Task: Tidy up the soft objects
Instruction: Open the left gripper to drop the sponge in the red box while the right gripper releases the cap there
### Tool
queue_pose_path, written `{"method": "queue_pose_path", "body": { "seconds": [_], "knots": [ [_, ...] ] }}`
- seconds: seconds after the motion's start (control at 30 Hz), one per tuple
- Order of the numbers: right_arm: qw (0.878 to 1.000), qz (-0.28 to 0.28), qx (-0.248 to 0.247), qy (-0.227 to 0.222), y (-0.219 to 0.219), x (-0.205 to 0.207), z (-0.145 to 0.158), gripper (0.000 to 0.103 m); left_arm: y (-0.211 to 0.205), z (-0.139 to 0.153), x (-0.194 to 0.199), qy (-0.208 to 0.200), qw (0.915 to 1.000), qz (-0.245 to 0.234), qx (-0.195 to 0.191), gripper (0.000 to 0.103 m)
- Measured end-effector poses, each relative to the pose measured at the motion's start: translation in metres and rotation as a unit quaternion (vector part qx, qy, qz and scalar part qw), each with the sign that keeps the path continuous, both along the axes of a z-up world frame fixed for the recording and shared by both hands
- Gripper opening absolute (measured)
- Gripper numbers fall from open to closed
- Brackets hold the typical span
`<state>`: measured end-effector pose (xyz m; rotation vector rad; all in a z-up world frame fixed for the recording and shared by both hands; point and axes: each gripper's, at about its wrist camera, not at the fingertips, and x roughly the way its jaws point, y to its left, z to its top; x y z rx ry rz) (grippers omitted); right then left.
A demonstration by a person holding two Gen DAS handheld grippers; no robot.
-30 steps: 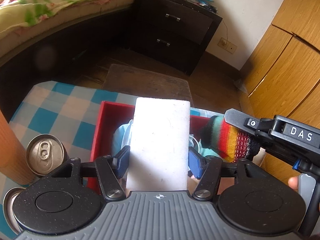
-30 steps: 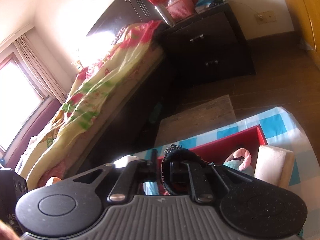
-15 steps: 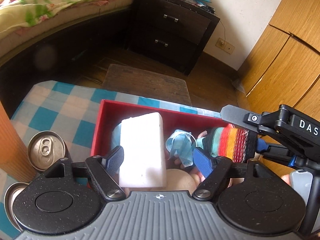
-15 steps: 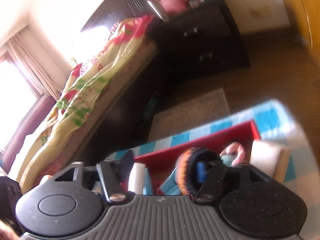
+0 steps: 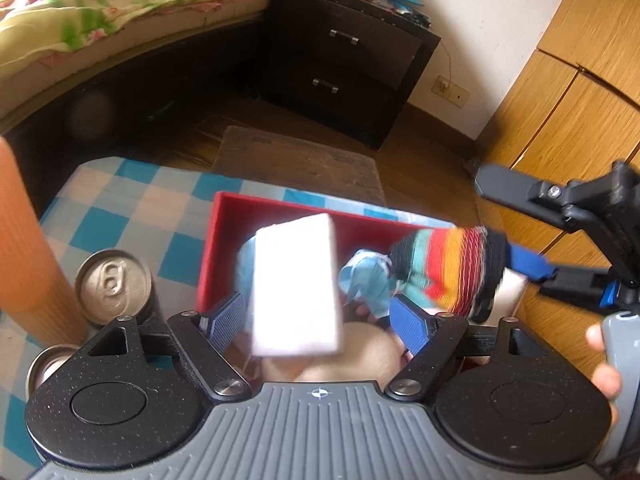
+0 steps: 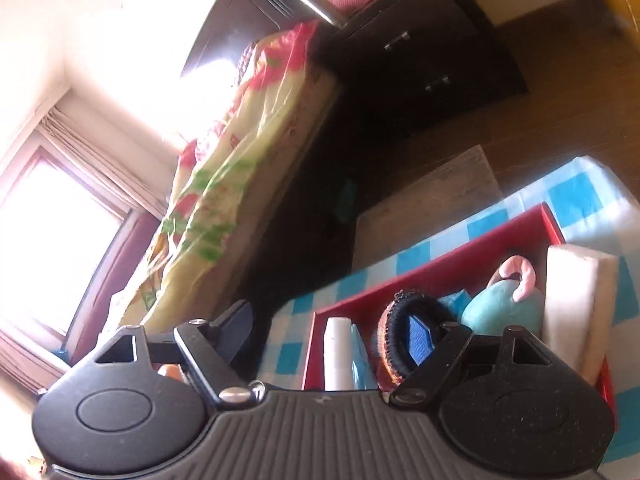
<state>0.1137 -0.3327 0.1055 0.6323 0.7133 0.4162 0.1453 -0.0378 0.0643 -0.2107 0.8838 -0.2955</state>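
Note:
A red box (image 5: 216,236) stands on the blue checkered tablecloth (image 5: 132,200). My left gripper (image 5: 318,316) is open above the box, and a white sponge block (image 5: 296,284) sits loose between its fingers, blurred, over the box. My right gripper (image 6: 332,330) is open with a striped knit sock (image 5: 444,268) hanging on its right blue finger (image 6: 420,338); the sock (image 6: 394,340) hangs over the box. Inside lie light blue cloth (image 5: 368,276), a teal plush (image 6: 500,308) and a beige soft shape (image 5: 360,356).
Two drink cans (image 5: 114,284) and an orange cylinder (image 5: 24,248) stand left of the box. A cream sponge (image 6: 576,304) leans at the box's right side. Beyond the table are a bed (image 5: 100,8), a dark nightstand (image 5: 344,64), a floor mat (image 5: 300,160) and wooden wardrobe doors (image 5: 568,100).
My left gripper opened and let go of the white sponge, which dropped toward the box. My right gripper opened wide; the sock now hangs on one finger, lower over the box.

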Motion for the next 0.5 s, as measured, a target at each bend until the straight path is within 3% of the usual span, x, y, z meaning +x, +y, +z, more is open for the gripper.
{"method": "queue_pose_path", "body": {
  "seconds": [0.07,0.13,0.17,0.23,0.5],
  "knots": [
    [0.998,-0.029,-0.052,0.004,0.003,-0.001,-0.001,0.061,0.003,-0.002,-0.002,0.006,1.0,0.001,-0.003,0.078],
    [0.998,-0.017,0.015,0.056,-0.009,0.006,-0.017,0.061,0.007,-0.003,-0.004,0.009,0.9999,0.001,-0.01,0.078],
    [0.996,-0.027,0.015,0.082,-0.011,0.008,-0.021,0.061,0.008,-0.002,-0.005,0.009,0.9999,-0.001,-0.011,0.078],
    [0.996,-0.047,-0.04,0.07,-0.01,0.003,-0.016,0.061,0.007,-0.002,-0.008,0.007,1.0,-0.004,-0.005,0.078],
    [0.992,-0.029,-0.113,0.055,0.006,-0.035,-0.002,0.062,0.001,-0.011,-0.032,0.013,0.999,-0.03,0.032,0.079]
  ]
}}
